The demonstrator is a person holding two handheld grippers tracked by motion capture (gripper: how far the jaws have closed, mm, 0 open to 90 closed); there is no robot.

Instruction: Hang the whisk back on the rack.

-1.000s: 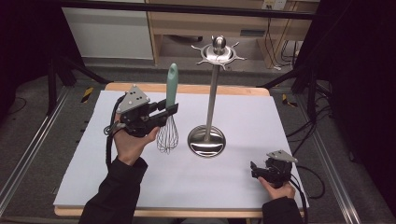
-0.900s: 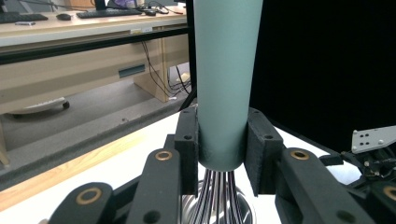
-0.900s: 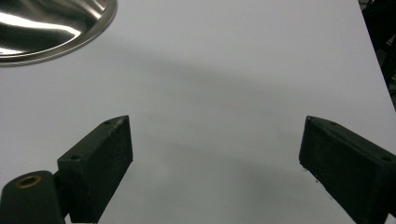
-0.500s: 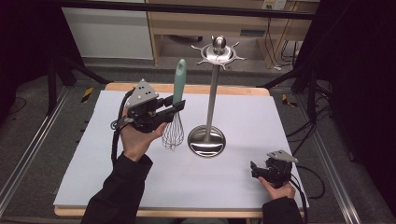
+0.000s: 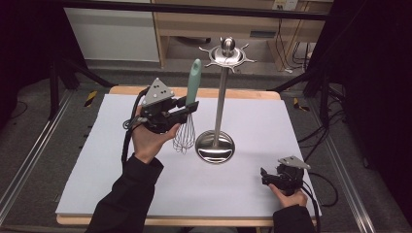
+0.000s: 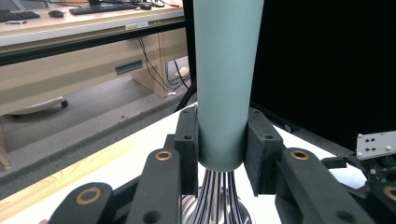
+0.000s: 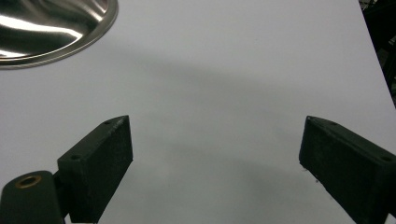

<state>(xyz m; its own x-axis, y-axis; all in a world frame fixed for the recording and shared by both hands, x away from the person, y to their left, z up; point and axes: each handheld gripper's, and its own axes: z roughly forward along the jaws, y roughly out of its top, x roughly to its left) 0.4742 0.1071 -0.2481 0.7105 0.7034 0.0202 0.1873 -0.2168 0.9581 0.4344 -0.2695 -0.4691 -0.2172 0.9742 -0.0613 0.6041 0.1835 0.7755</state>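
Two grippers show in the high view. The left gripper (image 5: 187, 108) is held up above the white mat (image 5: 121, 170), and the right gripper (image 5: 265, 175) sits low near the mat's near right corner, well apart from it.

From up high you can see the whole whisk (image 5: 189, 109): green handle pointing up, wire loops hanging down, the wires just off the mat or barely above it — I cannot tell which. Just to the right of the left gripper stands the metal stand (image 5: 221, 97), with a round base, a tall pole and a top ring with hooks. The whisk is beside the pole, not touching it.

The left gripper view shows the grip up close. Its jaws are shut tight on the whisk (image 6: 223, 88), pressing the bottom end of the green handle from both sides. The wires (image 6: 217, 196) start right below the pads. Behind it are a desk and a dark screen, which the high view does not show so well. A bit of the other gripper peeks in at the far right edge.

In the right gripper view, the right gripper (image 7: 215, 161) has its jaws spread wide with nothing between them — just bare mat. The shiny stand base (image 7: 51, 28) is ahead and to the left of it.
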